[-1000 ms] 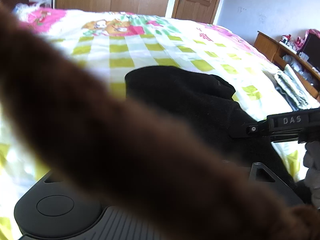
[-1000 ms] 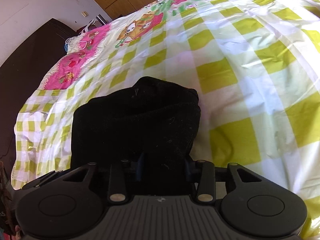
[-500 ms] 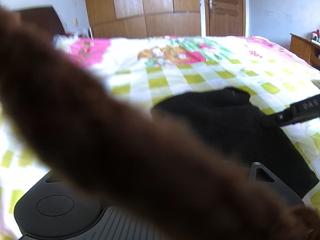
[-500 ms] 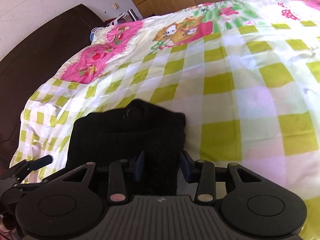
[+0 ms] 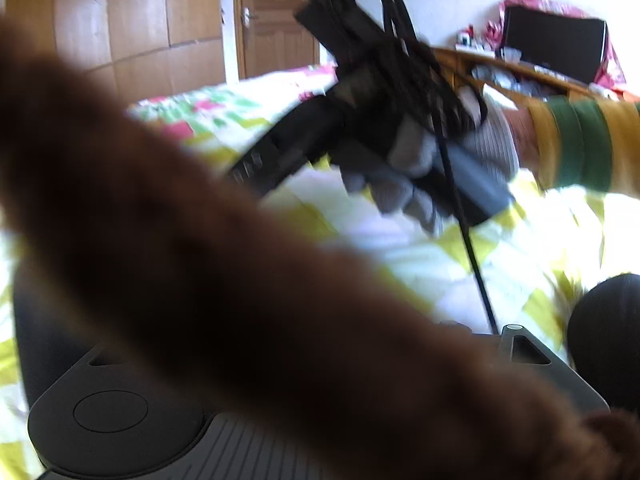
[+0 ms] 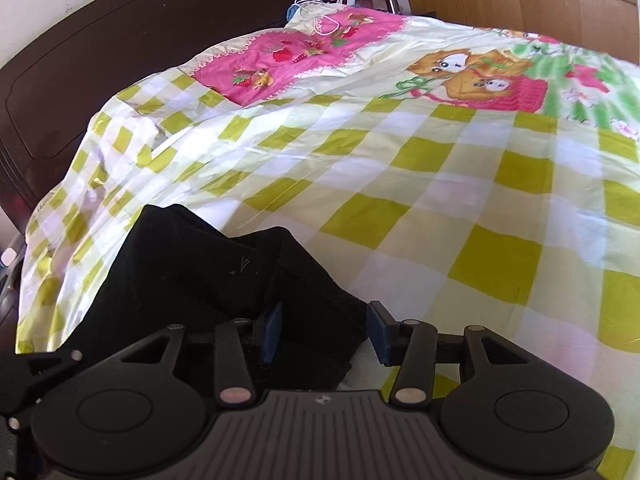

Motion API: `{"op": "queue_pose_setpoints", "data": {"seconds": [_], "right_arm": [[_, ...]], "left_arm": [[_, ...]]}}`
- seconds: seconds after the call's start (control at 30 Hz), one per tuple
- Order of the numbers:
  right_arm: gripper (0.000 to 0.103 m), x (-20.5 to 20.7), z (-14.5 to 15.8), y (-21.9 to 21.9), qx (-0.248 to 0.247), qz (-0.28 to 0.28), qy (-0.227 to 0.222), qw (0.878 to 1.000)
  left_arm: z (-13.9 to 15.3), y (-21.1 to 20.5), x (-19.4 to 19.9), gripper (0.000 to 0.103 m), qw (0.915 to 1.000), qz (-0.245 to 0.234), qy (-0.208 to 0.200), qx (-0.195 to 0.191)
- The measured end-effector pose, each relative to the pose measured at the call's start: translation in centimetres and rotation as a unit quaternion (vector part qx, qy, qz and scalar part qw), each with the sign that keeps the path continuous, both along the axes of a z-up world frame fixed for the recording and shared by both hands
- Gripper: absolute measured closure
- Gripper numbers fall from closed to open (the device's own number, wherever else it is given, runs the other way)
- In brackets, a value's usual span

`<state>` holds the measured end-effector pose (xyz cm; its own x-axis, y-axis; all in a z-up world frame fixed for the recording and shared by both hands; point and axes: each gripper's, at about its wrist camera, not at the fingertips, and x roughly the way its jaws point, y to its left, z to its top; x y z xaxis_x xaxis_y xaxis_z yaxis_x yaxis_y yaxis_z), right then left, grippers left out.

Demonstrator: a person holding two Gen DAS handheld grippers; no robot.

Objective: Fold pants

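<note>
Left wrist view: a blurry brown furry thing [image 5: 248, 280] hides the left tool, so can't tell its state.

Right wrist view: right tool [image 6: 324, 332] gapes over black pants [image 6: 208, 272] bundled on the bed [image 6: 440, 184]. Soft, floppy, probably light; I'd pinch a thick folded edge.

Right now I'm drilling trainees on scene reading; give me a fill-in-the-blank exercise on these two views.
1. The black pants lie on a ____ with a checked cover.
2. The right gripper has its jaws ____.
3. The gloved hand wears a sleeve striped yellow and ____.
4. Blurred ____ fabric blocks most of the left wrist view.

Missing: bed; open; green; brown
</note>
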<state>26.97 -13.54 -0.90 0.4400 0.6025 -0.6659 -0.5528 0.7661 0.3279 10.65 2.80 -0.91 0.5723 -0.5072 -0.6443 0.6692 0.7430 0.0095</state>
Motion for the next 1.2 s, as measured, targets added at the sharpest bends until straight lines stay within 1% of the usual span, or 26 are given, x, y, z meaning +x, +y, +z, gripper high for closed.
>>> {"op": "queue_pose_setpoints", "data": {"seconds": [0.03, 0.07, 0.13, 0.23, 0.3, 0.33, 0.37, 0.4, 0.47, 0.5, 0.53, 0.57, 0.6, 0.67, 0.7, 0.77, 0.8, 0.83, 0.87, 0.9, 0.93, 1.0, 1.03, 1.1, 1.13, 1.2], "right_arm": [[0.067, 0.2, -0.3, -0.2, 0.001, -0.004, 0.007, 1.000], [0.071, 0.4, -0.5, -0.1, -0.007, -0.016, 0.014, 1.000], [0.081, 0.9, -0.5, -0.1, -0.003, -0.032, 0.018, 0.999], [0.086, 2.7, -0.7, 0.2, 0.005, -0.064, 0.013, 0.998], [0.086, 4.0, -1.3, 0.7, -0.026, -0.103, -0.007, 0.994], [0.086, 4.8, -1.6, 0.5, -0.023, -0.119, -0.001, 0.993], [0.086, 5.5, -1.5, 0.0, -0.007, -0.133, 0.008, 0.991], [0.086, 5.4, -1.0, -0.4, 0.009, -0.137, 0.001, 0.991], [0.085, 4.4, 0.5, -1.4, 0.032, -0.132, -0.002, 0.991], [0.080, 3.6, 1.1, -1.8, 0.047, -0.130, 0.000, 0.990], [0.079, 2.4, 1.9, -2.2, 0.068, -0.114, -0.003, 0.991], [0.076, 1.2, 2.7, -2.0, 0.072, -0.086, -0.011, 0.994], [0.065, 0.0, 3.4, -1.4, 0.064, -0.064, -0.018, 0.996], [0.065, -1.9, 4.2, 1.0, 0.057, 0.008, -0.015, 0.998], [0.065, -2.2, 4.2, 2.2, 0.052, 0.030, -0.010, 0.998], [0.068, -1.8, 2.7, 5.1, 0.034, 0.043, 0.005, 0.998], [0.074, -0.9, 1.5, 6.2, 0.023, 0.027, 0.014, 0.999], [0.086, 0.2, 0.4, 6.9, 0.012, 0.007, 0.017, 1.000], [0.088, 1.2, -0.7, 7.5, 0.004, -0.009, 0.016, 1.000], [0.090, 2.0, -1.5, 7.5, 0.009, -0.029, 0.026, 0.999], [0.091, 2.4, -1.5, 7.2, 0.026, -0.057, 0.031, 0.998], [0.089, 2.2, -0.1, 6.4, 0.012, -0.099, -0.003, 0.995], [0.087, 1.8, 0.7, 5.4, 0.021, -0.118, -0.014, 0.993], [0.082, 0.5, 2.6, 3.0, 0.046, -0.143, -0.014, 0.989], [0.079, -0.5, 3.4, 2.0, 0.043, -0.151, -0.017, 0.987], [0.079, -2.9, 4.5, 0.5, 0.025, -0.161, -0.022, 0.986]], "left_arm": [[-0.5, 0.1, 0.1, 0.020, 1.0000, -0.001, 0.005, -0.001], [-0.8, 0.3, 0.4, 0.020, 0.9998, 0.001, 0.015, -0.009], [-1.2, 0.7, 0.8, 0.020, 0.9993, 0.006, 0.031, -0.022], [-1.7, 0.2, 0.5, 0.020, 0.9997, 0.003, 0.022, -0.005], [-1.9, -0.1, 0.0, 0.020, 0.9998, -0.001, 0.016, 0.008], [-2.0, -0.1, -0.1, 0.020, 0.9999, -0.001, 0.014, 0.009], [-2.0, 0.0, 0.0, 0.020, 0.9999, 0.001, 0.014, 0.005], [-1.9, 0.2, 0.1, 0.019, 0.9998, 0.004, 0.017, 0.000], [-1.7, 0.5, 0.2, 0.019, 0.9996, 0.009, 0.022, -0.012], [-1.6, 0.6, 0.2, 0.019, 0.9997, 0.009, 0.021, -0.014], [-1.5, 0.7, 0.1, 0.019, 0.9997, 0.010, 0.019, -0.014], [-1.5, 0.8, 0.0, 0.019, 0.9997, 0.010, 0.016, -0.014], [-1.3, 0.9, -0.2, 0.019, 0.9997, 0.011, 0.015, -0.018], [-0.8, 1.4, -0.4, 0.019, 0.9993, 0.012, 0.018, -0.029], [-0.7, 1.6, -0.3, 0.019, 0.9993, 0.016, 0.019, -0.030], [-0.7, 2.1, -0.1, 0.018, 0.9992, 0.024, 0.020, -0.025], [-0.8, 2.3, -0.1, 0.017, 0.9991, 0.024, 0.022, -0.026], [-0.8, 2.3, -0.1, 0.017, 0.9992, 0.025, 0.020, -0.025], [-0.8, 2.4, 0.0, 0.016, 0.9992, 0.026, 0.018, -0.023], [-0.7, 2.5, 0.2, 0.016, 0.9992, 0.031, 0.015, -0.020], [-0.5, 2.6, 0.2, 0.016, 0.9990, 0.041, 0.012, -0.016], [0.2, 3.3, 0.3, 0.016, 0.9980, 0.057, 0.016, -0.024], [0.4, 3.6, 0.3, 0.018, 0.9972, 0.070, 0.015, -0.024], [1.0, 4.4, -0.3, 0.018, 0.9946, 0.102, 0.011, -0.018], [1.3, 4.8, -0.6, 0.017, 0.9930, 0.116, 0.011, -0.020], [1.9, 5.5, -1.4, 0.017, 0.9889, 0.146, 0.009, -0.026]]}}
